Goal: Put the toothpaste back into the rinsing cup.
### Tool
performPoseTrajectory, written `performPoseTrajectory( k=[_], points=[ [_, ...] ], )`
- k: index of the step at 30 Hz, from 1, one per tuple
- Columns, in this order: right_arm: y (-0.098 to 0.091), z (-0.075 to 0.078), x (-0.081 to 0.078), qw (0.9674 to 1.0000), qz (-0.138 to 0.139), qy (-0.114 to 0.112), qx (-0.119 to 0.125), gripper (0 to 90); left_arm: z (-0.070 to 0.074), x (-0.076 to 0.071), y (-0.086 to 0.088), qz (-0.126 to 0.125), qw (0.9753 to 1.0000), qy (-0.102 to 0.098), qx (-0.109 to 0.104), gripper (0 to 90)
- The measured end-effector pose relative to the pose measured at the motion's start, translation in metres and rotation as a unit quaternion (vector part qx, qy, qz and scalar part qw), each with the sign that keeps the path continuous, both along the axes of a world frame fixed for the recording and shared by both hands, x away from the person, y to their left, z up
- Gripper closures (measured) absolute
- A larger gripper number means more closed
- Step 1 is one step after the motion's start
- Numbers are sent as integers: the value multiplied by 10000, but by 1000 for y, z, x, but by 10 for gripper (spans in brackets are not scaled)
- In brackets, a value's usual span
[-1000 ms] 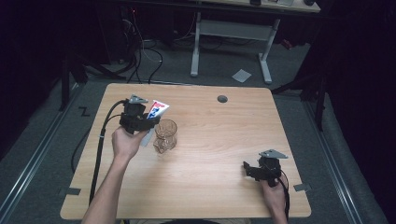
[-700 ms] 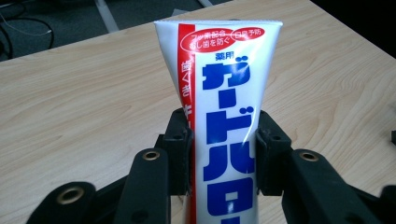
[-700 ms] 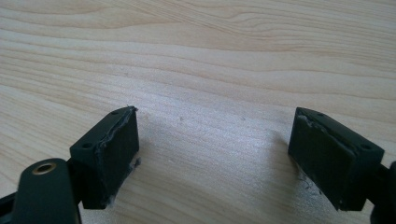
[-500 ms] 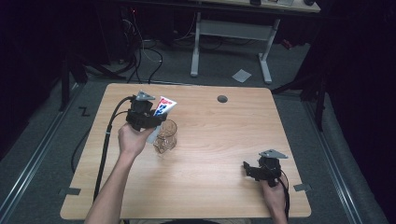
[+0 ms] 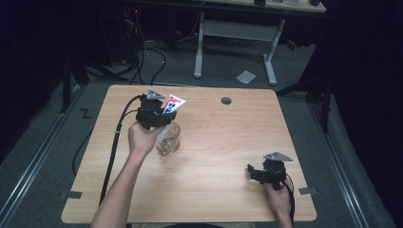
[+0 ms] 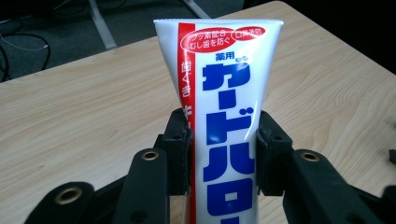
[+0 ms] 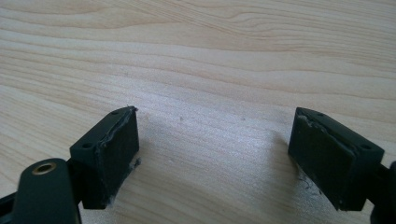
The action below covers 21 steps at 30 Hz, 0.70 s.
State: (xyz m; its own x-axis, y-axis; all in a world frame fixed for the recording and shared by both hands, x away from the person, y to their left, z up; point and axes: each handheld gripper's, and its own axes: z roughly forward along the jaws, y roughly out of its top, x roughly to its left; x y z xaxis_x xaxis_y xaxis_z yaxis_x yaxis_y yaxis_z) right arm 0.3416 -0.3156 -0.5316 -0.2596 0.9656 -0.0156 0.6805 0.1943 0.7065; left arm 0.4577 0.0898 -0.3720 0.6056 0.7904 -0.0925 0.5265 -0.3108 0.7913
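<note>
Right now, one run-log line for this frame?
left gripper: shut on white toothpaste tube, above clear glass cup | right gripper: open, empty, on wooden table

Dim room, grey floor (image 5: 47, 156), white-legged desk (image 5: 237, 35)

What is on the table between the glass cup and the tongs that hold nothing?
Nothing: in the high view, only bare wooden table lies between the glass cup and the open right tongs.
</note>
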Motion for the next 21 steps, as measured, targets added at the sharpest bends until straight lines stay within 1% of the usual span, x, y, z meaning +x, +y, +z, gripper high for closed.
performPoseTrajectory(
  k=[4, 9, 21],
  points=[
    [0, 0, 0, 10000, -1, -6, -5, 160, -1, 3, -3, 28, 10000, -42, 48, 633],
    [0, 0, 0, 10000, -1, 1, -1, 160, -2, 8, -6, 46, 10000, -54, 47, 631],
    [0, 0, 0, 10000, 0, -2, -1, 160, -15, 20, -12, 167, 9998, -81, 92, 628]
  ],
)
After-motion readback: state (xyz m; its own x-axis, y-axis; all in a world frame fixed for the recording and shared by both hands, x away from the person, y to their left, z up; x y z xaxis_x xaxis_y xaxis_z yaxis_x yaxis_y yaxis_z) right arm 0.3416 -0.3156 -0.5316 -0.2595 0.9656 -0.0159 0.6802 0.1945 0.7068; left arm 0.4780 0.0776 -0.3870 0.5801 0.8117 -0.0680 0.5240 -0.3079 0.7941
